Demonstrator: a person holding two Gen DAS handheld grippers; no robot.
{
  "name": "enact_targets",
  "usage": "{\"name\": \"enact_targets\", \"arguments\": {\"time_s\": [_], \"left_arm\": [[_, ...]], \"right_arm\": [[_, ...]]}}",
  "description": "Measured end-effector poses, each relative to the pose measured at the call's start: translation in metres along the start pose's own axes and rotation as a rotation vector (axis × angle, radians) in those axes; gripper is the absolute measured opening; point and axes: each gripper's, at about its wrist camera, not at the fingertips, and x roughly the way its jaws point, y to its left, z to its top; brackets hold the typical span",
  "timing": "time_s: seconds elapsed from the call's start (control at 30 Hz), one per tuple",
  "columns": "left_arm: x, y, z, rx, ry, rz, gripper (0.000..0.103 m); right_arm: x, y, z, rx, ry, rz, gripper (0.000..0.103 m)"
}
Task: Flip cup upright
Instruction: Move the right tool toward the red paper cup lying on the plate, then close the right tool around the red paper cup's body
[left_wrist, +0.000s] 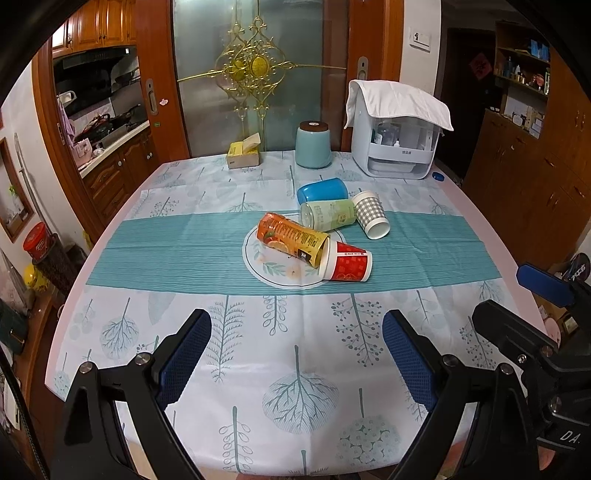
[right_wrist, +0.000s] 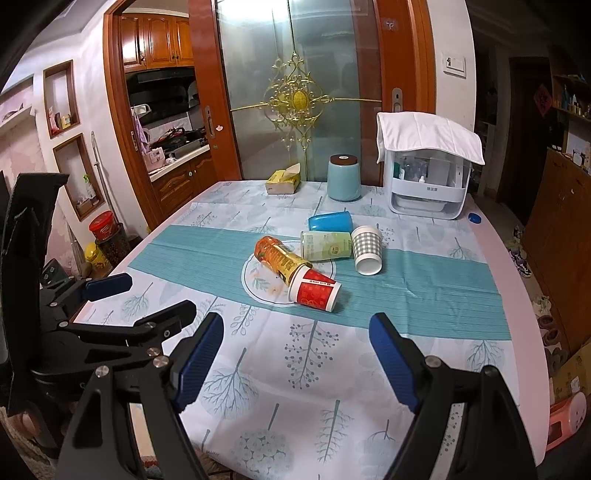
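Through the left wrist view I am holding my left gripper (left_wrist: 295, 354) spread wide over the near tablecloth (left_wrist: 295, 387), gripping nothing. Five cups are lying on their sides mid-table: the red cup (left_wrist: 347, 265) is pointing its mouth left, axis running left-right, its print too small to read; the orange cup (left_wrist: 291, 238) is touching it. Through the right wrist view my right gripper (right_wrist: 295, 354) is also spread and empty, the checked cup (right_wrist: 366, 249) opening toward me, beside the green cup (right_wrist: 325, 245) and blue cup (right_wrist: 330, 222).
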Motion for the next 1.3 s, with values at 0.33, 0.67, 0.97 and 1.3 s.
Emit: {"name": "enact_targets", "arguments": {"time_s": [0.33, 0.67, 0.97, 1.3], "left_arm": [[0.000, 0.001, -0.001, -0.004, 0.003, 0.001, 0.093], [0.009, 0.004, 0.001, -0.010, 0.022, -0.004, 0.093], [0.020, 0.009, 0.004, -0.024, 0.038, 0.001, 0.093], [0.031, 0.020, 0.009, -0.067, 0.035, -0.018, 0.093]], "right_arm": [[0.009, -0.001, 0.000, 0.002, 0.011, 0.002, 0.082], [0.022, -0.002, 0.003, -0.007, 0.036, 0.005, 0.082], [0.036, -0.002, 0.005, -0.020, 0.052, 0.019, 0.082], [0.045, -0.004, 0.007, -0.030, 0.058, 0.019, 0.082]]}}
